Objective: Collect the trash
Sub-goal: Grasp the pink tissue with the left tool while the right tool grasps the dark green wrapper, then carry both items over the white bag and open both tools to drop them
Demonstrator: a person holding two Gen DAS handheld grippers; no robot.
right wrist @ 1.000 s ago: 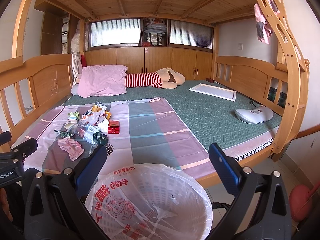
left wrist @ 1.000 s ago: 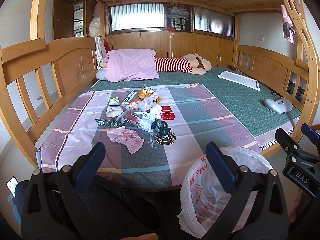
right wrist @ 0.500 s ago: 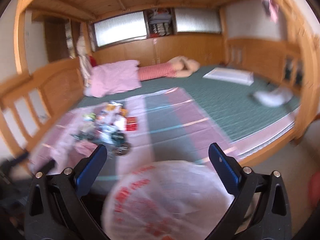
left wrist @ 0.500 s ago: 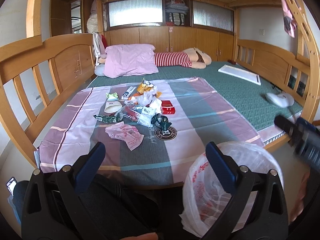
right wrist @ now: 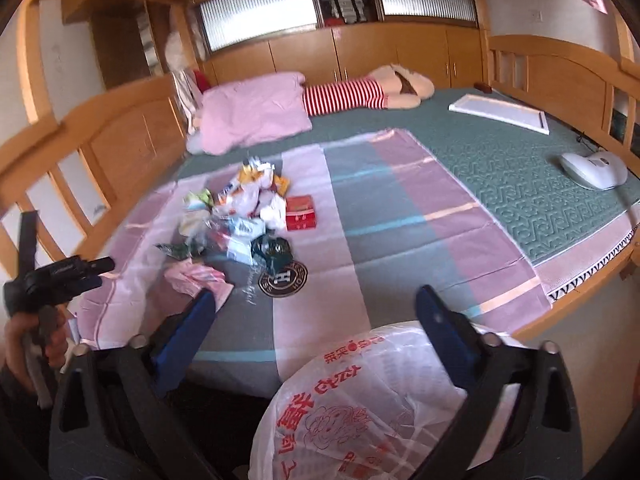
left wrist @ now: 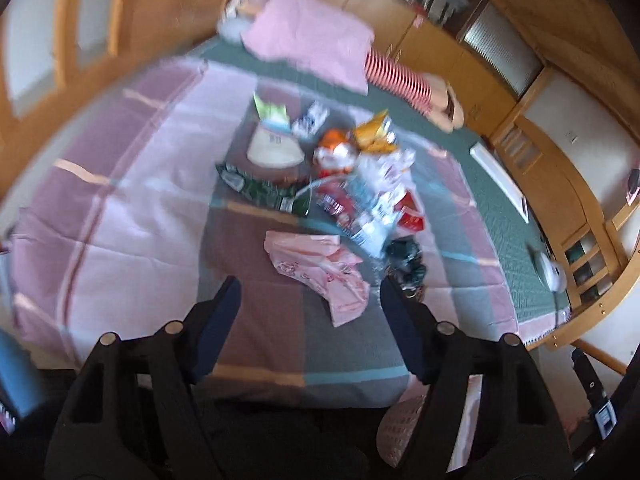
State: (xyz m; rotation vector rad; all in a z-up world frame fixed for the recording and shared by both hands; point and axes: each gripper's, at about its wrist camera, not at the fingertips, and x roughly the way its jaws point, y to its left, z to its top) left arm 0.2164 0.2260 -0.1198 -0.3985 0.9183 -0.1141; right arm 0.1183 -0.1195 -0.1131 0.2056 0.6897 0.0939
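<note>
A pile of trash (left wrist: 352,184) lies on the pink and grey bedsheet (left wrist: 120,216): snack wrappers, a white paper cup (left wrist: 274,148), a red box (left wrist: 412,220), a green wrapper (left wrist: 260,190) and a crumpled pink bag (left wrist: 320,268). My left gripper (left wrist: 310,292) is open and empty, tilted down just short of the pink bag. My right gripper (right wrist: 312,304) is open and empty, above a bin lined with a white bag with red print (right wrist: 368,404) at the bed's front edge. The pile (right wrist: 248,208) lies ahead to its left.
A pink pillow (right wrist: 252,114) and a striped plush toy (right wrist: 360,94) lie at the head of the bed. A white board (right wrist: 500,114) and a white device (right wrist: 592,164) sit on the green mattress at right. Wooden rails (right wrist: 100,140) frame the bed.
My left gripper has moved forward over the bed and tilted down toward the pink bag. My right gripper has swung slightly, with the bin lower right in its view.
</note>
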